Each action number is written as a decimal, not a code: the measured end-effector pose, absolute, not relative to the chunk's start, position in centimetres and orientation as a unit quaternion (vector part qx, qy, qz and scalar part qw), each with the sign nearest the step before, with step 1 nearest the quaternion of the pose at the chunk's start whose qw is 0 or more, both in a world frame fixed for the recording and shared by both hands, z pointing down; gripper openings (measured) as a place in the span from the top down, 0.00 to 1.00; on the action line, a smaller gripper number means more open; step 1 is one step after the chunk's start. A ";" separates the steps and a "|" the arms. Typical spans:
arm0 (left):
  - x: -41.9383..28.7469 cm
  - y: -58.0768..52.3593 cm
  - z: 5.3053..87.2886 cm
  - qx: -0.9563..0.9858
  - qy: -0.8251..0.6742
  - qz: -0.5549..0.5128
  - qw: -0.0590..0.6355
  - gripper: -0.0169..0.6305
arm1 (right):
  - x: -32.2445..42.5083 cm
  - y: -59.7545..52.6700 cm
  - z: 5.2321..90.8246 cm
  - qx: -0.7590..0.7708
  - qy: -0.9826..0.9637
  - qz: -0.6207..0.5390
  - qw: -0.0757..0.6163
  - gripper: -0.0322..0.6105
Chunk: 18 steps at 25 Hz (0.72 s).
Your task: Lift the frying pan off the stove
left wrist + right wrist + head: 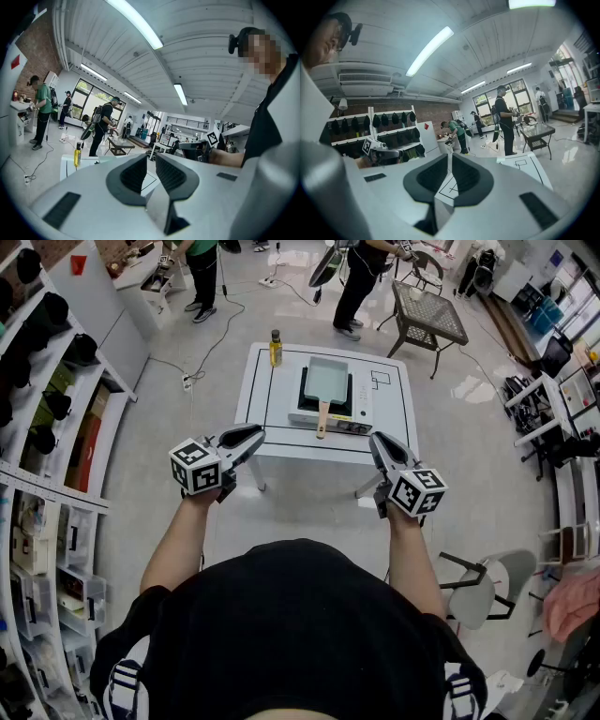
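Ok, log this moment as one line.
phase: pre-reach | left gripper: shut, empty | right gripper: shut, empty | frying pan: on stove, untouched

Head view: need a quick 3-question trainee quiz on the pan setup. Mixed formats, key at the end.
1. True or false: the frying pan sits on the stove.
2. The pan's wooden handle points: A) toward the person; B) away from them; C) sideways, to the view's left.
3. Fill in: the left gripper and the right gripper are both ____ and hold nothing, short of the pan.
Key: 1 true; 2 A; 3 shut.
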State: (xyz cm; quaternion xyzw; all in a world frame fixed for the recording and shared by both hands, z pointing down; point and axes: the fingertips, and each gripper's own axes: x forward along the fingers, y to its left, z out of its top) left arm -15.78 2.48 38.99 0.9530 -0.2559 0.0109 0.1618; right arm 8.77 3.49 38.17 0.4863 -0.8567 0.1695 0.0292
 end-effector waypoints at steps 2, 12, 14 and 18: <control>-15.4 2.9 39.1 0.953 -0.253 0.012 0.164 0.87 | 8.7 3.7 38.3 0.485 -0.857 0.169 0.033 0.90; -15.0 3.0 38.5 0.957 -0.239 0.011 0.164 0.87 | 8.5 4.3 37.3 0.496 -0.852 0.166 0.014 0.90; -15.1 3.0 38.5 0.958 -0.236 0.012 0.164 0.87 | 8.7 4.4 37.3 0.505 -0.845 0.173 0.000 0.90; -15.5 3.4 38.1 0.962 -0.223 0.007 0.158 0.87 | 8.3 4.9 37.0 0.509 -0.840 0.185 -0.026 0.90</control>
